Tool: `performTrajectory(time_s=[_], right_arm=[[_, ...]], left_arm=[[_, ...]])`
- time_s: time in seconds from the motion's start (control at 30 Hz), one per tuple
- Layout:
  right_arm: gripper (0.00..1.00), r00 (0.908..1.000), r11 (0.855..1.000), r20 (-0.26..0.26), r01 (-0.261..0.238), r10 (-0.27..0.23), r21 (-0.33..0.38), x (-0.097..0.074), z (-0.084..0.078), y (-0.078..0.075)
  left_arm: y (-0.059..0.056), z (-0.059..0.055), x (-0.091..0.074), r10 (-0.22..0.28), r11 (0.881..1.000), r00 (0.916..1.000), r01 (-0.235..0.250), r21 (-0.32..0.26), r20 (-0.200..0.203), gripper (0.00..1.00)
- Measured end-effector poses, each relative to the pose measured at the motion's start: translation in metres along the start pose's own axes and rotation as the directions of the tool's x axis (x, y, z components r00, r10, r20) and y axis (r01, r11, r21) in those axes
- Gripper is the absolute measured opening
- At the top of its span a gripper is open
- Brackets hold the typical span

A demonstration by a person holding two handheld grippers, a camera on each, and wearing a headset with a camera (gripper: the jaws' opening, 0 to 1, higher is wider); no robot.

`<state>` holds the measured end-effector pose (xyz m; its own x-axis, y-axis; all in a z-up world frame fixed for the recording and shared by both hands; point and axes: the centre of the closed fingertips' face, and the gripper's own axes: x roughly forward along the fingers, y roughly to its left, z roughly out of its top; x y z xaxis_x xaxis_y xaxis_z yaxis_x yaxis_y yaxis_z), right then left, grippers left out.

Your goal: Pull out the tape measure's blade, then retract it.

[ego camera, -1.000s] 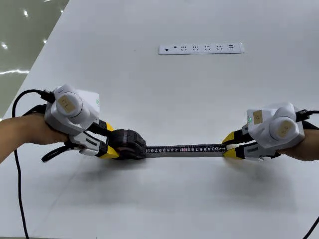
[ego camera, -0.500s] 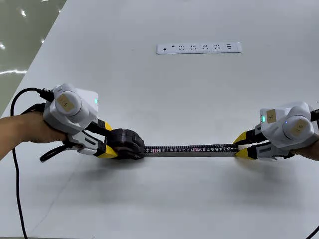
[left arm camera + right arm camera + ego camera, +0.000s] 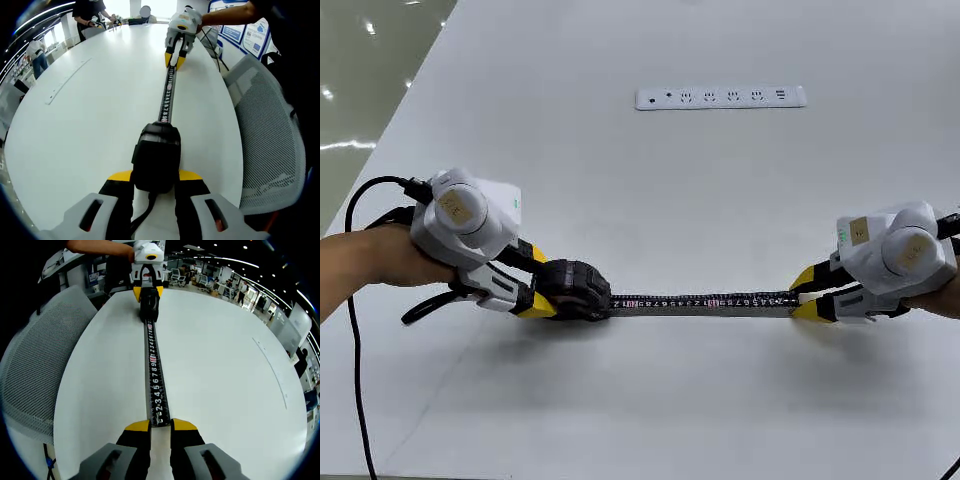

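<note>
Low at the left edge of the head view, a thin black cable loops over the wide white table. Just above it, in the lower left, the left gripper has its two yellow-tipped fingers squeezed on the sides of the chunky black plastic tape measure. The long, thin, dark metal blade with numbers runs from it across the lower middle. At the lower right, the right gripper pinches the blade's end tight between its fingers.

The case looks hard and a bit heavy, so its flat sides are a good place to hold. The blade looks thin and bendy and may snap back fast, so hold its tip and let it in slowly.

Far away, at the top middle, lies a long white power strip.
</note>
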<state>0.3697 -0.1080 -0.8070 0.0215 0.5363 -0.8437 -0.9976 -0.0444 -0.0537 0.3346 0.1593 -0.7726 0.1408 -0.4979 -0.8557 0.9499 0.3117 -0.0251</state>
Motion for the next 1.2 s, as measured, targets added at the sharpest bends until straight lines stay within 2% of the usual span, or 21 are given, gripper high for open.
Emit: performTrajectory(time_s=[0.23,0.8,0.93,1.2], right_arm=[[0.12,0.9997,1.000,-0.022,-0.014,0.014,0.011,0.000,-0.002,0.003],[0.16,0.9997,0.999,-0.023,-0.001,0.002,0.038,0.000,-0.002,0.002],[0.20,0.9996,0.999,-0.027,0.002,-0.001,0.039,-0.001,-0.001,0.003],[0.26,0.9996,0.999,-0.026,0.008,-0.007,0.049,-0.004,0.000,0.009]], left_arm=[[-0.001,0.000,0.000,-0.006,1.000,0.9999,0.006,0.006,-0.012,0.26],[0.001,0.000,-0.001,0.007,1.000,0.9996,-0.008,-0.004,-0.029,0.29],[0.001,-0.003,-0.003,0.013,1.000,0.9992,-0.014,-0.019,-0.039,0.36],[-0.008,-0.010,-0.006,0.011,0.999,0.9984,-0.013,-0.035,-0.056,0.44]])
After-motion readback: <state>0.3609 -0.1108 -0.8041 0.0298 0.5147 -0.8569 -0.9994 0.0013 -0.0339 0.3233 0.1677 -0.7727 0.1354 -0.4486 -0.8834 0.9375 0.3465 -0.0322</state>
